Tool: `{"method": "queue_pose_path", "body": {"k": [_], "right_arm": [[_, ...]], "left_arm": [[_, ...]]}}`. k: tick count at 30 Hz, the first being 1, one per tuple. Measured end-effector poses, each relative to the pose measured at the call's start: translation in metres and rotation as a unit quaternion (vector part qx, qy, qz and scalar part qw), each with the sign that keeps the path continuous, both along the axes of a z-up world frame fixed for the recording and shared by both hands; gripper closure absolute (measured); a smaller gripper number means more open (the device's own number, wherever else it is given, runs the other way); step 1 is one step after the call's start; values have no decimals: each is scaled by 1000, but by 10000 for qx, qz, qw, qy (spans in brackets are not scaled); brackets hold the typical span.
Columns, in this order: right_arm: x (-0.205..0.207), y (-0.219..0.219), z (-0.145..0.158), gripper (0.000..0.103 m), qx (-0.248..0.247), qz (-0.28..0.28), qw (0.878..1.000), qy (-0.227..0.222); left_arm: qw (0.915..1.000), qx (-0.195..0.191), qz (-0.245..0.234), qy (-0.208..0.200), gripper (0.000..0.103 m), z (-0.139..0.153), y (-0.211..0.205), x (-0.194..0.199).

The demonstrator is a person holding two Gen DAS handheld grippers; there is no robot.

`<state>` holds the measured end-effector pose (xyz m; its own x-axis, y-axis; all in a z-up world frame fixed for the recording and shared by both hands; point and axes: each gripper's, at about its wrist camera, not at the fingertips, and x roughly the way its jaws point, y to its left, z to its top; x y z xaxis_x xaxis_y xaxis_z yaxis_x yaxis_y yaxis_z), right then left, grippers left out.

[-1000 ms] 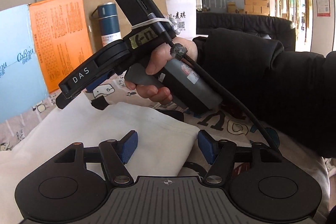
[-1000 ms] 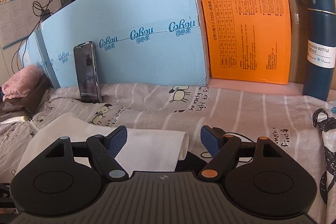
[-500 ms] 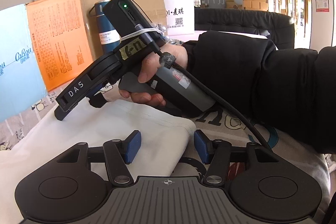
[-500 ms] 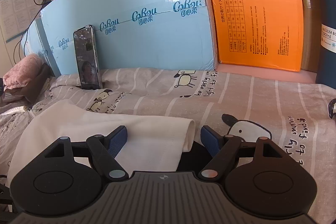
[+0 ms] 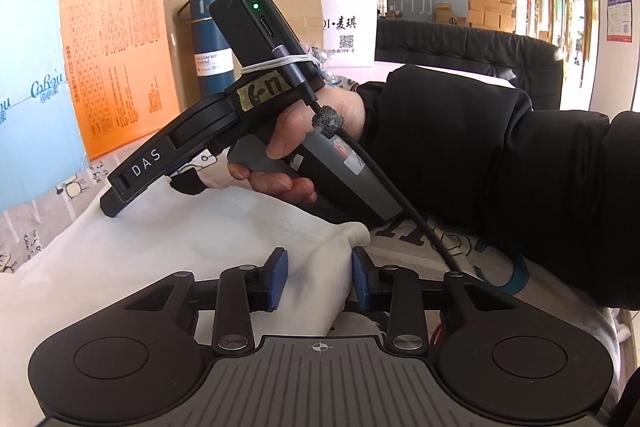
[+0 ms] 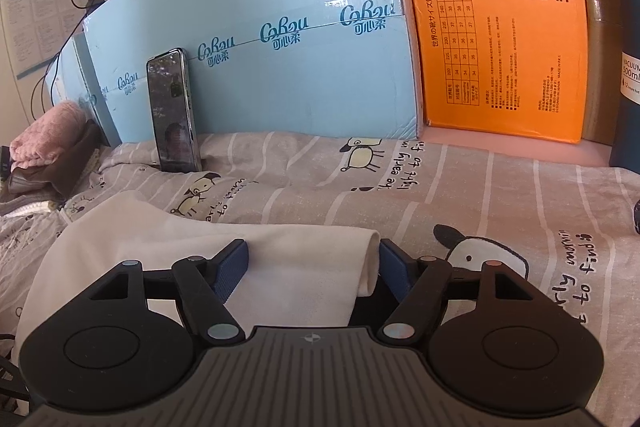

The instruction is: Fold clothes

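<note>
Closing on the cloth, your left hand-held gripper has a bunched corner of the white fabric between its blue pads; the fabric fills the narrow gap and the pads appear to press it from both sides. The cloth lies flat on the sheet, a grey striped one printed with cartoon animals, and spreads away to the left in both wrist views.

Your right hand-held gripper is also closing, with the cloth's folded end between its jaws. The right pad touches that rolled edge, but the left pad sits over flat fabric without squeezing it, so nothing is pinched there yet. In the left wrist view you can see your right hand, in a black sleeve, holding that gripper just above the cloth.

Behind the sheet stand a blue box and an orange box, side by side. A phone leans upright against the blue one, and a dark flask stands beside the orange one.
</note>
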<state>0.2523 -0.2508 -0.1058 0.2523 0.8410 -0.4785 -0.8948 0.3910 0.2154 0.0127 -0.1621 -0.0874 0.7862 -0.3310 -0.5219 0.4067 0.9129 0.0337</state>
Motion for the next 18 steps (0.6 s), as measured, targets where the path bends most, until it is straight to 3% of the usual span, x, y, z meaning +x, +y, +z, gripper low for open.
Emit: {"method": "queue_pose_path", "body": {"k": [3,7,12,18], "right_arm": [[-3,-1,2,64,-13,-10,9998,-173],[-13,-2,9,84,-36,29,9989,-457],[-25,-5,27,91,47,-55,9980,-625],[-48,1,58,92,261,-307,9962,-775]], "left_arm": [[9999,-146,-22,19,92,4,5,1],[9988,-489,62,42,96,14,17,-3],[9962,-815,301,-25,97,21,31,-13],[9905,-1020,882,-252,97,29,51,-34]]}}
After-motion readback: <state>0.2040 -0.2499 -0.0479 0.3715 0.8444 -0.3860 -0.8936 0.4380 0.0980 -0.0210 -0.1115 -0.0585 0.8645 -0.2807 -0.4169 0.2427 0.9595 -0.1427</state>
